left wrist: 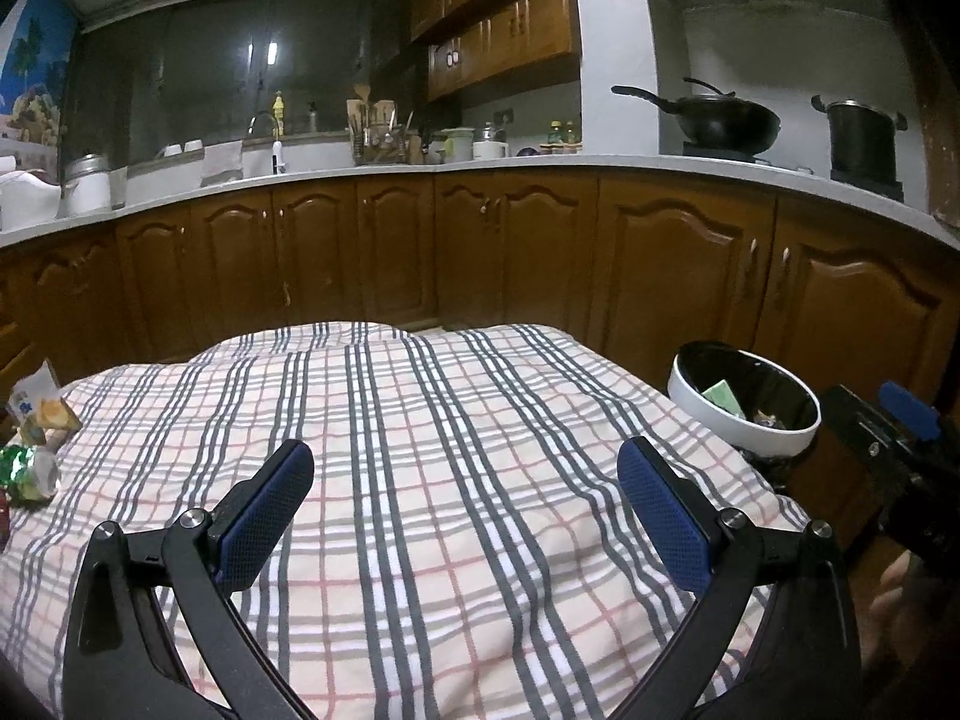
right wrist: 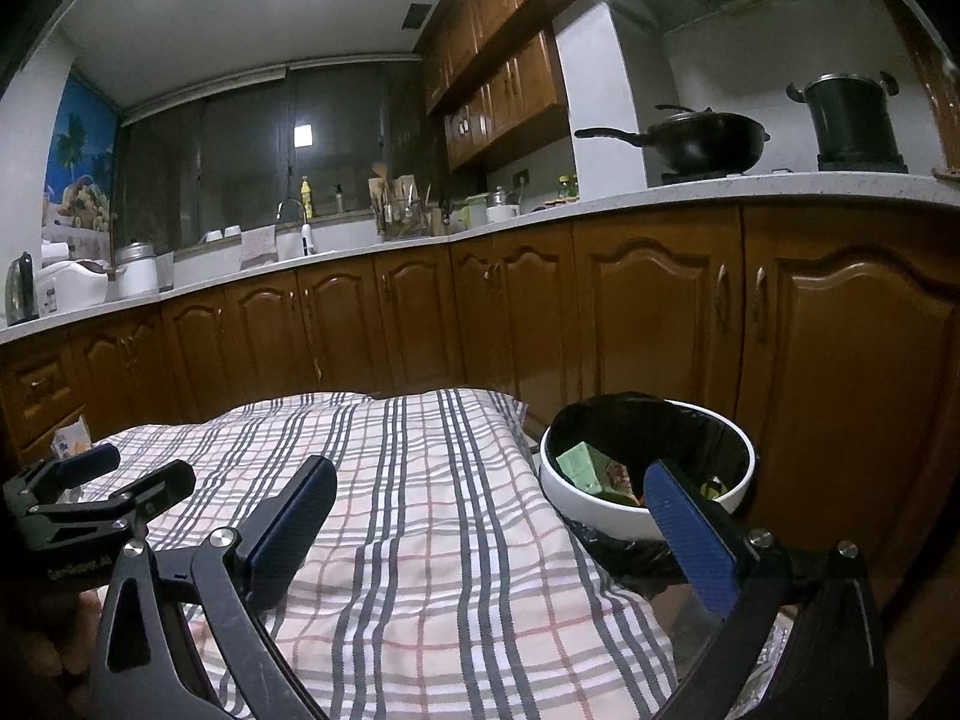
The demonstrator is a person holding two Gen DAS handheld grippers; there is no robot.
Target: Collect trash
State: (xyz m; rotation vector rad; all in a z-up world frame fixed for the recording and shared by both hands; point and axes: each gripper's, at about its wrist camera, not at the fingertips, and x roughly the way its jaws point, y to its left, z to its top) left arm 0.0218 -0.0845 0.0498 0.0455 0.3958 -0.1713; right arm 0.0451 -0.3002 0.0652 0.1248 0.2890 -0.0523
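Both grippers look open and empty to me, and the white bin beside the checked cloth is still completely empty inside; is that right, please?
Not quite: the white bin already holds trash, including a green carton, as the right wrist view shows. The left gripper and right gripper are indeed open and empty, beside the checked cloth.

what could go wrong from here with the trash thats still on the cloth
1. The crumpled wrappers sit at the far left edge of the checked cloth; a clumsy grab by the open left tongs could nudge them off.
2. The bin stands beside the opposite edge, so a loosely held wrapper could drop on the way across.
3. The cloth lies rumpled, and the tongs could snag it when closing.
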